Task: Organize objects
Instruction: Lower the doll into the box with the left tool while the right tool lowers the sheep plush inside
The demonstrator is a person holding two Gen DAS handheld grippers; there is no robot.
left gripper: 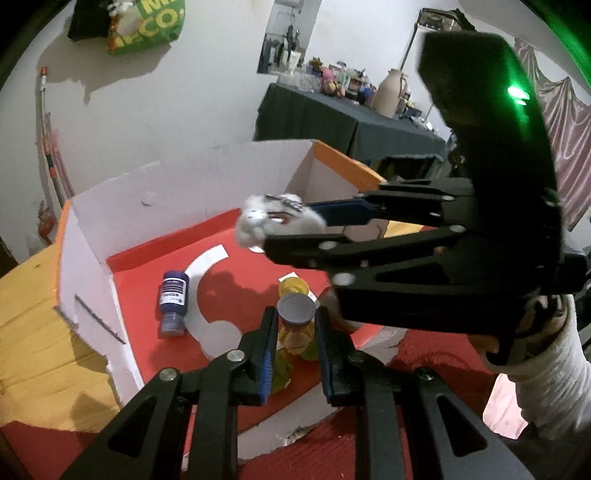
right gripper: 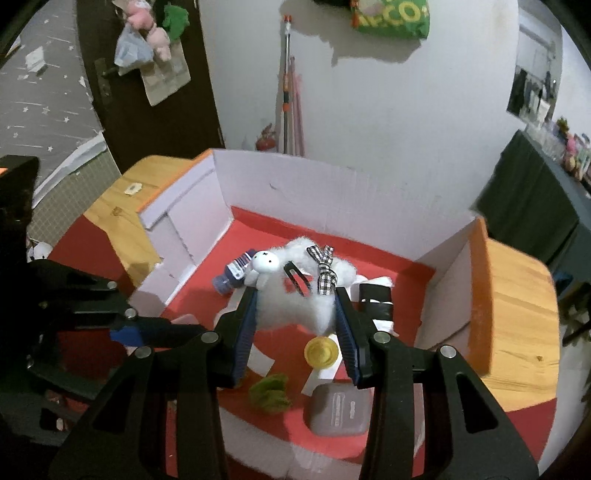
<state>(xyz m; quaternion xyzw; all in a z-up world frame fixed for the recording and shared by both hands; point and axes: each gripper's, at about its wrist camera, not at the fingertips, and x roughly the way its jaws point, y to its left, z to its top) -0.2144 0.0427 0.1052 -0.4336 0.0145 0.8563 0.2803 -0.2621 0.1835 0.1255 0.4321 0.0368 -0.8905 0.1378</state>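
Both grippers are clamped: right gripper (right gripper: pixel 297 314) on a plush toy (right gripper: pixel 295 295), left gripper (left gripper: pixel 295 354) on a figurine (left gripper: pixel 295 332), box (left gripper: pixel 221 177) at twelve o'clock.

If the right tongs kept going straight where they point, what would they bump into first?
Probably the red box floor near the blue bottle. The right tongs point down into the box, carrying the white plush, so the plush would land first. Depth is hard to judge.

A green printed bag (right gripper: pixel 391 16) is seen hung high on the white wall (right gripper: pixel 388 110), with a broom handle (right gripper: pixel 287 85) leaned against it. A dark door (right gripper: pixel 147 122) is seen at the left, soft toys (right gripper: pixel 155 33) hung on it. A dark-clothed side table (left gripper: pixel 332 118) crowded with small items is seen beyond.
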